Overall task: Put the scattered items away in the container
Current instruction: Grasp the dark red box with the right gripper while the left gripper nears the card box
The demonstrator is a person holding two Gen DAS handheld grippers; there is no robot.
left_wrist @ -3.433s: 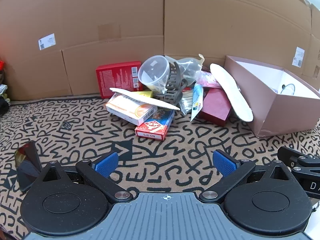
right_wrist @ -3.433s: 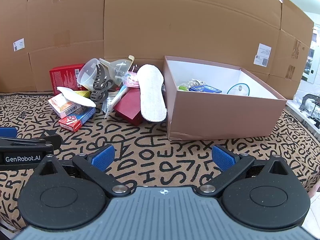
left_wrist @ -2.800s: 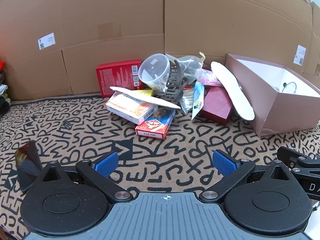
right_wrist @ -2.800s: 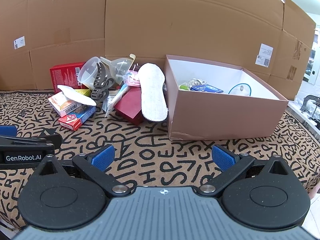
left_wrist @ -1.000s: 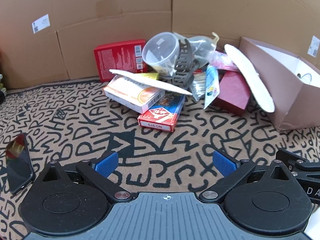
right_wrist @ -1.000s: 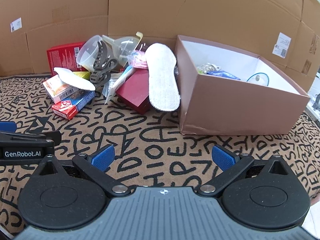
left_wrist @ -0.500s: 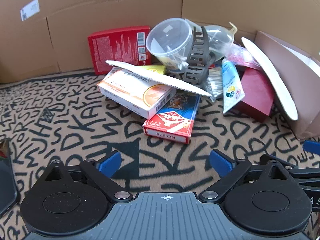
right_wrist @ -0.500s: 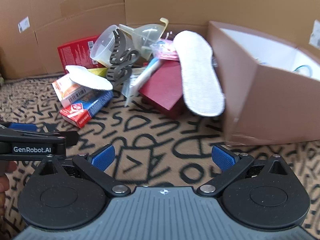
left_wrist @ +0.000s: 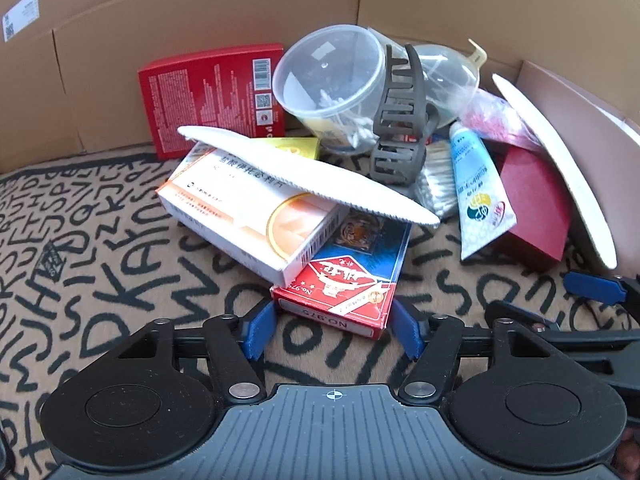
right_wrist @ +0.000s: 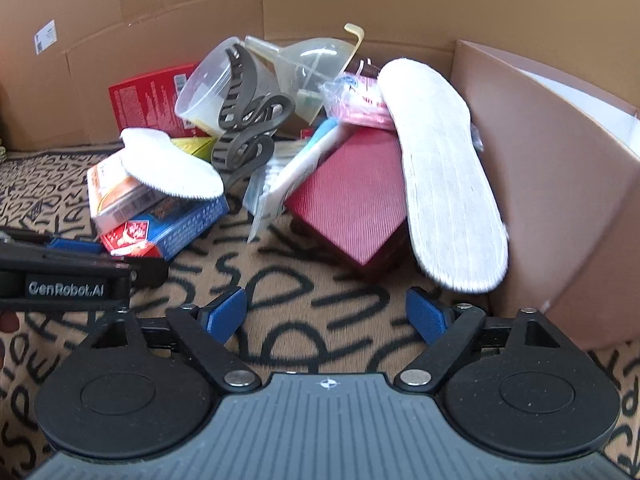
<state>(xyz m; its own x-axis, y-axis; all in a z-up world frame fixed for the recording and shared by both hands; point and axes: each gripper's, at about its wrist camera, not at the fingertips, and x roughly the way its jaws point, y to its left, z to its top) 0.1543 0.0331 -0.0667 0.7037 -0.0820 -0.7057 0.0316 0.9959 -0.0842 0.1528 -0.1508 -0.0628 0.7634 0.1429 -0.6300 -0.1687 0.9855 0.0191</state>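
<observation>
A pile of items lies on the patterned cloth beside a pink-brown box (right_wrist: 560, 184). My left gripper (left_wrist: 333, 328) is open with its blue pads on either side of the near end of a red and blue card box (left_wrist: 352, 280). A white medicine box (left_wrist: 248, 216) and a white insole (left_wrist: 304, 176) rest on top of it. My right gripper (right_wrist: 327, 316) is open and empty, just short of a dark red box (right_wrist: 352, 200) and a second white insole (right_wrist: 444, 184) that leans on the container wall.
The pile also holds a clear cup (left_wrist: 332, 84), a grey hair claw (left_wrist: 400, 120), a funnel (right_wrist: 316, 64), a tube (left_wrist: 480, 188) and a red box (left_wrist: 212, 100). Cardboard walls (left_wrist: 200, 8) stand behind. The left gripper (right_wrist: 68, 276) shows at the left of the right wrist view.
Both grippers have moved forward toward the pile. The left jaws have narrowed and now straddle the card box. The right gripper has come close to the dark red box and insole.
</observation>
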